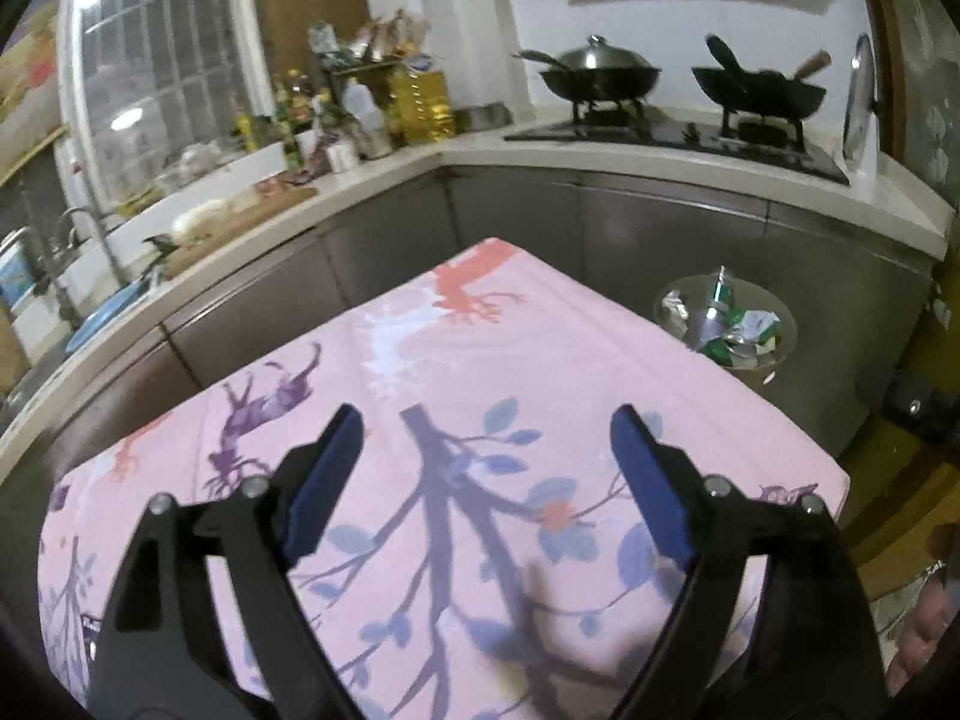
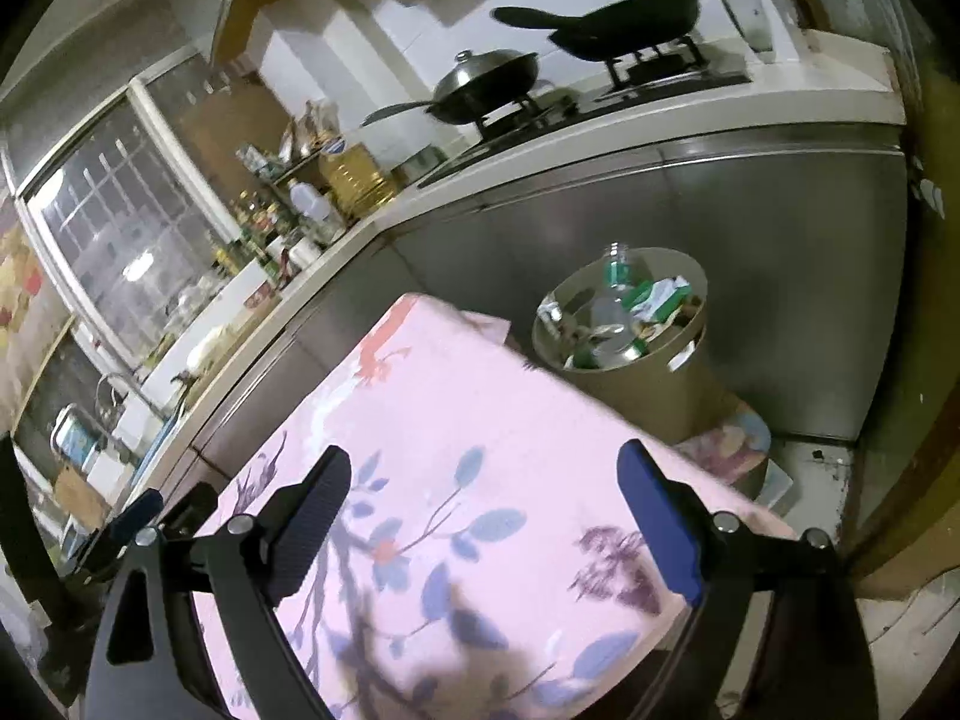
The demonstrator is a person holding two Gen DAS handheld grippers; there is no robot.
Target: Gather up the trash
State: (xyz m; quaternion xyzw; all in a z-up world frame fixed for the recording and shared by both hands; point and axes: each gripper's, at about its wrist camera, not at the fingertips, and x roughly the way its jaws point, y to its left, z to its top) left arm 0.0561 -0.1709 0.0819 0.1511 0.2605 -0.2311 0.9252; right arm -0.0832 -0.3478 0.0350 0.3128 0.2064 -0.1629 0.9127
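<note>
Kitchen, dim light. Landmark: the round trash bin (image 2: pixel 630 354), standing on the floor against the steel cabinet fronts (image 2: pixel 750 276).

The bin is open-topped and holds the collected trash (image 1: pixel 735 330): crumpled green-and-white wrappers, bits of foil, and a clear plastic bottle (image 2: pixel 618 276) whose neck pokes above the rim.

Just beside the bin, on the near side, is the corner of a surface covered by a pink cloth (image 1: pixel 480 360) printed with blue leaves and purple branches. The cloth near the bin is bare of trash.

The left gripper (image 1: pixel 486 474) hangs above the cloth, nearer than the bin; jaws spread wide, nothing between them. No earlier view to compare.

The right gripper (image 2: pixel 483 516) is likewise above the cloth, the bin ahead of it and slightly right; jaws spread wide, empty.

Above and behind the bin runs the pale counter (image 1: pixel 660 171) with a gas hob. Two dark woks (image 1: pixel 600 78) sit on its burners, one with a lid. Farther from the bin along the counter, oil bottles (image 1: pixel 420 102) and jars crowd near a window.
</note>
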